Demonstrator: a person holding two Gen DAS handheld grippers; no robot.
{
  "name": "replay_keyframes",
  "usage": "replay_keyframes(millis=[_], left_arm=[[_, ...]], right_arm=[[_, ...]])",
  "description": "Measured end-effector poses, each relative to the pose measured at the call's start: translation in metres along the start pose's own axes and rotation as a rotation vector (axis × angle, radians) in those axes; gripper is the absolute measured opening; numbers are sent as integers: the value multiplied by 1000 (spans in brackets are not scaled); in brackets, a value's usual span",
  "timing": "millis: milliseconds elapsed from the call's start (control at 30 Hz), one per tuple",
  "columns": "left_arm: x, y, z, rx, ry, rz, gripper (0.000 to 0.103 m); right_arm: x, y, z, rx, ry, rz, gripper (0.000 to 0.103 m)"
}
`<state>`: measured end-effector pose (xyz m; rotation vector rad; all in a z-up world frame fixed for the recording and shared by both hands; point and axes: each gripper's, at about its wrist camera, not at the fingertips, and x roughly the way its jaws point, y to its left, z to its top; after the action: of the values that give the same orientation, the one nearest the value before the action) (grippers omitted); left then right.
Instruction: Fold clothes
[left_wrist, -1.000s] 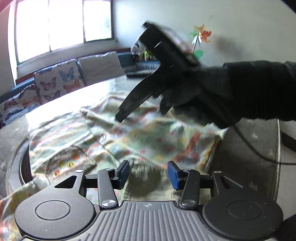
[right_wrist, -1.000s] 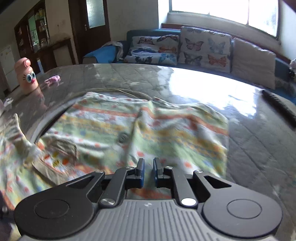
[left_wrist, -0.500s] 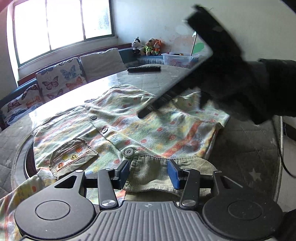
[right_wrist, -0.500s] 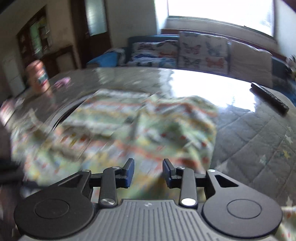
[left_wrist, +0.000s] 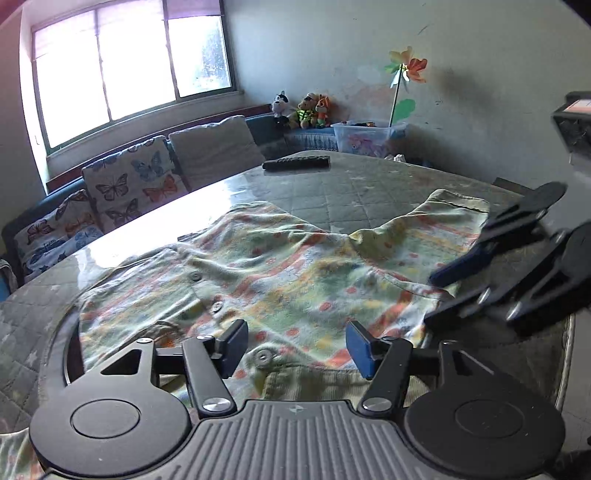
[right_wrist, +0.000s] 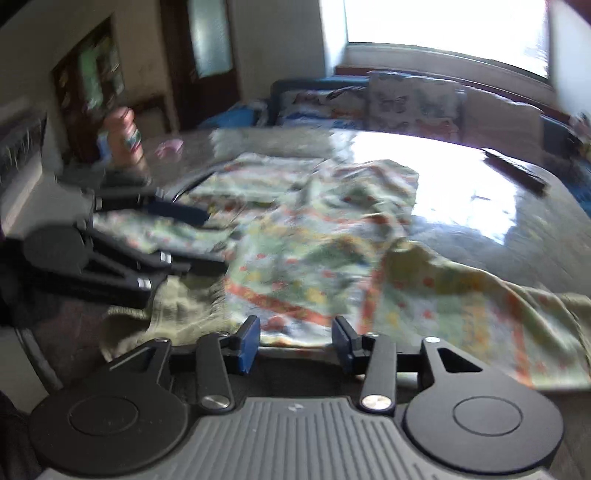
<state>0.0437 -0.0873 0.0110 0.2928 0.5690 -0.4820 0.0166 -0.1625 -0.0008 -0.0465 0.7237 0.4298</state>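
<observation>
A child's shirt (left_wrist: 295, 273) with a bright print, buttons and a green corduroy collar (left_wrist: 314, 384) lies spread face up on the round quilted table (left_wrist: 369, 192). My left gripper (left_wrist: 297, 347) hovers over the collar. Its jaws are opening, and the pads stand apart from the cloth. My right gripper (left_wrist: 436, 297) sits low at the shirt's right edge, near the sleeve (left_wrist: 454, 214). In the right wrist view the right gripper (right_wrist: 295, 349) is opening just short of the shirt (right_wrist: 314, 251), gripping nothing. The left gripper (right_wrist: 207, 240) shows at the left, over the collar (right_wrist: 184, 306).
A black remote (left_wrist: 295, 162) lies at the table's far side. A pink figure toy (right_wrist: 125, 140) stands at the far left. Beyond the table are a sofa with butterfly cushions (left_wrist: 129, 184) and a plastic box (left_wrist: 369, 136). The table's edge (left_wrist: 569, 332) runs close on the right.
The right gripper swung from above the shirt's middle down to its right edge, and its jaws went from shut to open. The left gripper stayed put and its jaws widened.
</observation>
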Motion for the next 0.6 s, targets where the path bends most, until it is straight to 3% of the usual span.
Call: replay_keyframes(millis=[200, 333, 467, 600], left_arm=[[8, -16, 7, 33, 0, -25, 76], [13, -23, 12, 51, 3, -27, 84], [19, -27, 16, 63, 13, -19, 84], [24, -28, 23, 59, 17, -4, 84]], right_arm=[[-24, -57, -5, 141, -65, -245, 51], [-36, -110, -15, 254, -92, -462, 51], [-40, -142, -23, 318, -100, -561, 51], [-36, -163, -28, 367, -93, -574, 49]])
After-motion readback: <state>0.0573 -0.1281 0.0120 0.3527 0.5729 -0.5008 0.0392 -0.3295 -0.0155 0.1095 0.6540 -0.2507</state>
